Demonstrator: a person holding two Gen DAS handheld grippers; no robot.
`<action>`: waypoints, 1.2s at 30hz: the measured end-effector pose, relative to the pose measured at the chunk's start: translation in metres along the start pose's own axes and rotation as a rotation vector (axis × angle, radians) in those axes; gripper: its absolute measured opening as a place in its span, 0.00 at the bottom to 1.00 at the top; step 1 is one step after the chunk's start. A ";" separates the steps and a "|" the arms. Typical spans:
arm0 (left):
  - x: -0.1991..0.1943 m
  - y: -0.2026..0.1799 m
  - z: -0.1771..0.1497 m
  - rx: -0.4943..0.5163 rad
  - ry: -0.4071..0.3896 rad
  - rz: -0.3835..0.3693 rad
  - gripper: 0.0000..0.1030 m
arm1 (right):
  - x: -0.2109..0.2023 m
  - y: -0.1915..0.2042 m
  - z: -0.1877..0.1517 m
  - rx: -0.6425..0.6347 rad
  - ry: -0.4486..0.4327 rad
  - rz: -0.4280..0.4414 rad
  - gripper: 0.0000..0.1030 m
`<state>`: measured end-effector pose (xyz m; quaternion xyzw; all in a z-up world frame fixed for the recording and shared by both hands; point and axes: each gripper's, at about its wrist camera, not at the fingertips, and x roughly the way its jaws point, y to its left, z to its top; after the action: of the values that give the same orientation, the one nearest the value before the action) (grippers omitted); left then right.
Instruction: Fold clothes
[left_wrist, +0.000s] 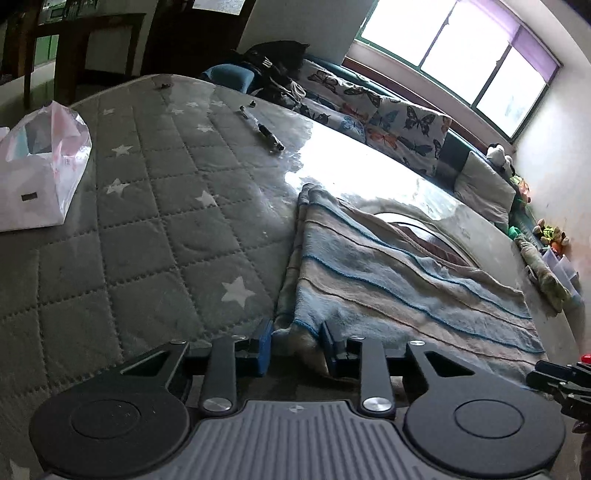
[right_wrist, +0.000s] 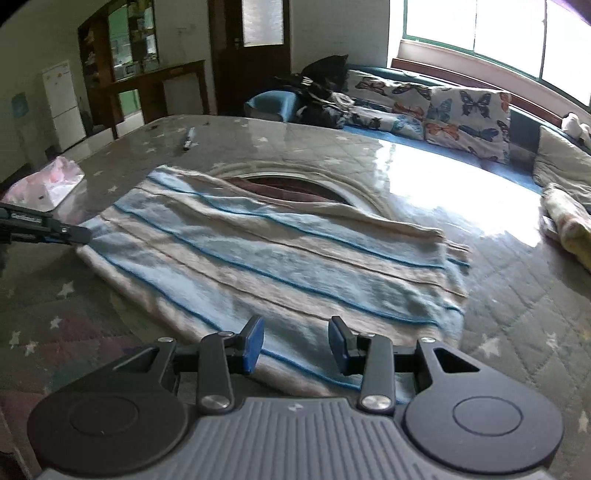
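A fleecy garment with pale blue and beige stripes (left_wrist: 399, 273) lies flat on the grey quilted, star-printed surface (left_wrist: 147, 221). Its neck opening shows a dark brown lining (right_wrist: 291, 188). My left gripper (left_wrist: 295, 345) is open, with the garment's near left corner lying between its blue pads. My right gripper (right_wrist: 297, 345) is open just above the garment's near hem (right_wrist: 295, 354). The left gripper's tip also shows in the right wrist view (right_wrist: 75, 234), at the garment's left corner. The right gripper shows at the right edge of the left wrist view (left_wrist: 554, 376).
A white and pink plastic bag (left_wrist: 40, 173) lies at the left. A black pen (left_wrist: 267, 136) lies at the far side. Butterfly-print cushions (left_wrist: 391, 118) line a bench under the window. Another folded cloth (right_wrist: 569, 221) lies at the right.
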<state>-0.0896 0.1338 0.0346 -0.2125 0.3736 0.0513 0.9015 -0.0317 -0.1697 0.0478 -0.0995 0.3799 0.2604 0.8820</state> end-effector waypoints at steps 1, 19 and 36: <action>-0.001 0.000 0.000 0.009 -0.003 0.002 0.27 | 0.002 0.004 0.000 -0.007 0.005 0.008 0.38; -0.008 -0.004 -0.010 -0.135 -0.021 0.011 0.16 | 0.015 0.022 0.014 -0.044 0.031 0.059 0.38; -0.040 -0.090 -0.001 0.160 -0.220 -0.079 0.13 | 0.043 0.052 0.143 0.003 0.020 0.338 0.44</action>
<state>-0.0962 0.0548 0.0930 -0.1476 0.2668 0.0088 0.9524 0.0535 -0.0560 0.1168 -0.0356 0.4004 0.4035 0.8219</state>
